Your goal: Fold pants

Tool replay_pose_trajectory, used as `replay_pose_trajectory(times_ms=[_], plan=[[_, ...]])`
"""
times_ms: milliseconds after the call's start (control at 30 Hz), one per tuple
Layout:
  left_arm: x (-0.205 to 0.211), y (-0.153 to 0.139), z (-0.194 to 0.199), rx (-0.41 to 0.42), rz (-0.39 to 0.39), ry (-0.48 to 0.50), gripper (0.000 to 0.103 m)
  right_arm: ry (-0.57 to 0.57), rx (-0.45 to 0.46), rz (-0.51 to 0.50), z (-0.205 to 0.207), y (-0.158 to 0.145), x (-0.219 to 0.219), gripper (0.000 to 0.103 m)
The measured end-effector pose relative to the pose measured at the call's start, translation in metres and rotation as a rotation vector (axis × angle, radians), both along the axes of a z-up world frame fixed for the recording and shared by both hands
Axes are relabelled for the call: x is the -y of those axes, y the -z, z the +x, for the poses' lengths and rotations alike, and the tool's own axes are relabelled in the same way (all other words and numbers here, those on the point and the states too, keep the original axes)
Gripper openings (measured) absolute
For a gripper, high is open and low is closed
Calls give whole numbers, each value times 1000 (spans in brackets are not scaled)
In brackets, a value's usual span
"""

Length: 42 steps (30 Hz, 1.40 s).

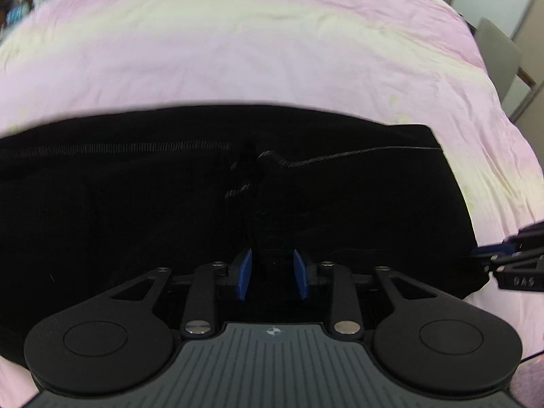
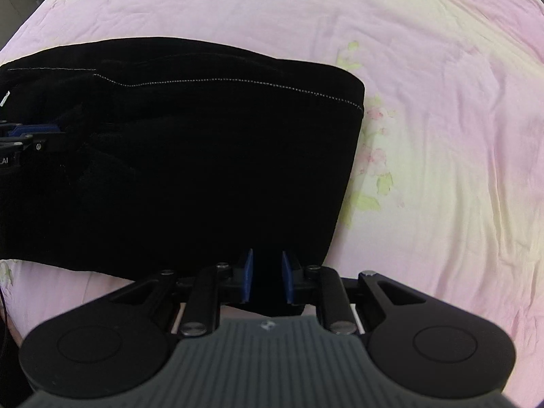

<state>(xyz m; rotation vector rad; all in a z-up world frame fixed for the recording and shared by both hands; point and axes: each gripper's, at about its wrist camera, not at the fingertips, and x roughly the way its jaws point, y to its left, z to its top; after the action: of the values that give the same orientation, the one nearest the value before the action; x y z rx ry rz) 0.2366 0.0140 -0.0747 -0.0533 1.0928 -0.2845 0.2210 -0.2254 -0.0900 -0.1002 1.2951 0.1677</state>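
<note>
Pink cotton bedsheet (image 2: 442, 136) with faded yellow-green and rose flower prints covers the bed under both of your tools, creased and wide, with grey furniture just visible past its far edge in the left wrist view. Your black fabric pants (image 2: 190, 156) lie flat on that sheet in a broad folded block, a line of pale stitching running across the upper part and a neat straight edge on the right side in the right wrist view. Your left hand-held gripper (image 1: 272, 273) points down over the middle of the pants, close to a twisted drawcord (image 1: 243, 190) by the waistband seam; its blue pads (image 1: 245, 273) stand apart, with dark cloth showing in the gap, and you cannot tell whether they pinch any of it. Your right hand-held gripper (image 2: 267, 277) sits at the near edge of the pants beside the right-hand corner, blue pads (image 2: 247, 277) only a narrow gap apart with black fabric between them; whether they actually clamp that cloth is not clear against the dark. Each tool shows at the edge of the other's view. Writing is scarce: white letters reading roughly "DAS" on the right tool's black link in the left wrist view, and "LAI" on the left tool's link in the right wrist view, both partly cut off.
</note>
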Motion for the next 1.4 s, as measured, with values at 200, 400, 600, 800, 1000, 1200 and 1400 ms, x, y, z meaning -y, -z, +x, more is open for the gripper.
replay_pose_trajectory(times_ms=[200,400,600,800,1000,1200,1400], plan=[[-16,5,0,-35,-97,-89,39,-23,-22,-69,5,17,-16,12],[-27,-31,-26,67,-90,-117,39,-41,33,-101,-4,-5,-28,13],[-66,-63,-48,132,-91,-270,40,-36,120,-20,-12,-48,-43,22],[-127,-75,-59,152,-88,-456,52,-113,173,43,-15,-65,-90,26],[-197,-70,-66,128,-145,-588,65,-158,210,87,-4,-70,-139,29],[-253,-55,-70,83,-203,-629,69,-274,212,62,14,-67,-174,29],[-292,-35,-73,48,-255,-689,71,-493,166,-30,35,-58,-196,22]])
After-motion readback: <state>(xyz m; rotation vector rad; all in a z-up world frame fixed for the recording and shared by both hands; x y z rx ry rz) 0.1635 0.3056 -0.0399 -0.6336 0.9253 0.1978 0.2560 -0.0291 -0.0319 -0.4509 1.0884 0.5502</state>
